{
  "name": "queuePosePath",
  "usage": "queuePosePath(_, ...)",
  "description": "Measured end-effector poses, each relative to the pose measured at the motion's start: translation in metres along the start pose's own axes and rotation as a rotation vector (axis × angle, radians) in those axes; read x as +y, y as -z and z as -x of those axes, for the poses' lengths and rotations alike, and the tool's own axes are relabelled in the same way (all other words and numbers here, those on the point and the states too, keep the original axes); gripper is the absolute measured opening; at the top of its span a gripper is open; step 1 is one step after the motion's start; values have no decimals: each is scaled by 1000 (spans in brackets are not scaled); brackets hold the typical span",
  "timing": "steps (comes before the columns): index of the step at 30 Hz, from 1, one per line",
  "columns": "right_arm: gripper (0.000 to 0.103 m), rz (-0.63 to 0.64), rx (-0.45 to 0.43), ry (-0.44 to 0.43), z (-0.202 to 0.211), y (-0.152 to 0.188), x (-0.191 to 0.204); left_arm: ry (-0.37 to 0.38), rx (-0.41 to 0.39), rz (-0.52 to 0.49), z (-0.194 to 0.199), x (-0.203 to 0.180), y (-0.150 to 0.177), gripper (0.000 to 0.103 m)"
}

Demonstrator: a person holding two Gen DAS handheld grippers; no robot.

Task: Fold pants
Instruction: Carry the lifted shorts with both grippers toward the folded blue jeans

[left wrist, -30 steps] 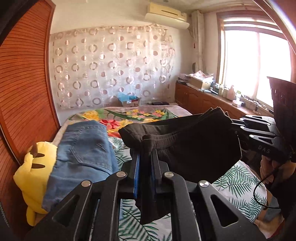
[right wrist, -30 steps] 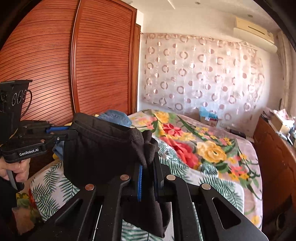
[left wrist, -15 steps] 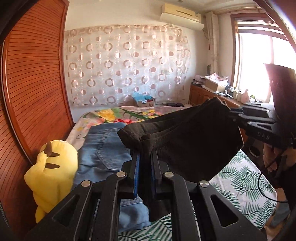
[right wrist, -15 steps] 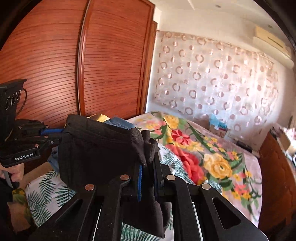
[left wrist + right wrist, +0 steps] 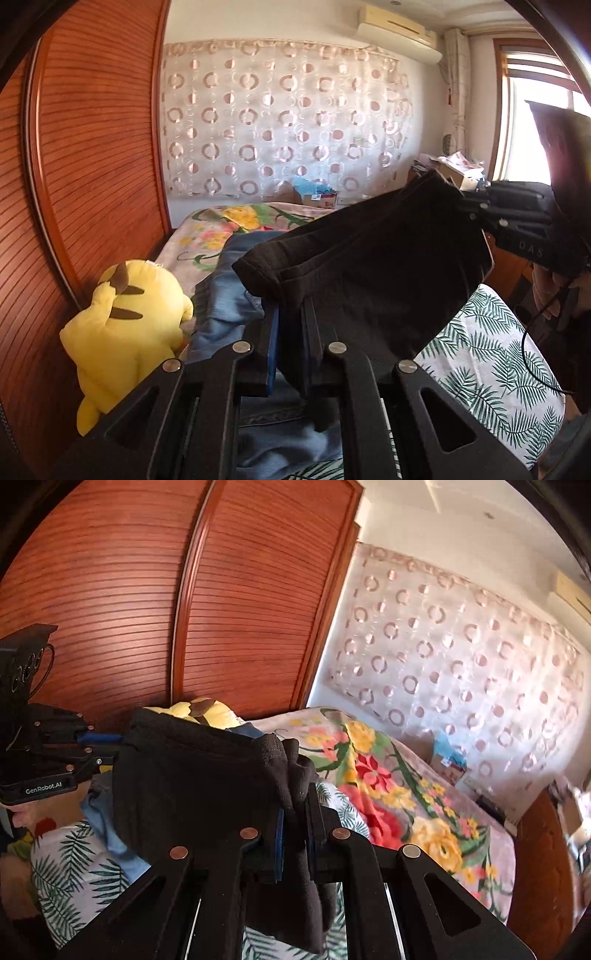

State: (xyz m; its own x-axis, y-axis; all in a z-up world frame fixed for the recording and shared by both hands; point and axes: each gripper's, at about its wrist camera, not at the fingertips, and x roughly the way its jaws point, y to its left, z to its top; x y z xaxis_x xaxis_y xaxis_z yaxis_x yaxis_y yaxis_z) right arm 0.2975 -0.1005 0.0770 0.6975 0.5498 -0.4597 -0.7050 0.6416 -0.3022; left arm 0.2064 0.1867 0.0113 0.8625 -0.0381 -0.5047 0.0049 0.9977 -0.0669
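The folded black pants hang in the air between both grippers, above the bed. My left gripper is shut on their near left corner. My right gripper is shut on the other corner of the same pants. In the left wrist view the right gripper shows at the right, pinching the far edge. In the right wrist view the left gripper shows at the left, pinching the cloth. The pants sag a little between the two holds.
Folded blue jeans lie on the bed under the pants, next to a yellow plush toy. The bed has a palm-leaf sheet and a floral blanket. A wooden wardrobe stands at the left.
Both grippers have carried the black pants left, toward the wardrobe side, over the jeans and plush toy. Both holds stay shut.
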Motion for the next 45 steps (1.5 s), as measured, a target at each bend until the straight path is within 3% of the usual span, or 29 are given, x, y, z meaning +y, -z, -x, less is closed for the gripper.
queuePosePath(7,9,80,17,-26,-32,-11,2,-17,8,60,-9,20,14,11)
queuePosePath(23,9,131,7,-110,-92,-23,-1,-47,6,151,-16,39,39,11)
queuePosePath(38,10,11,35,-222,-135,-25,-11,-71,11,172,-10,38,43,11)
queuePosePath(43,21,-70,46,-242,-128,-31,-27,-75,16,179,-3,36,43,12)
queuePosePath(45,33,-99,29,-236,-119,-34,-35,-85,12,180,2,35,41,15)
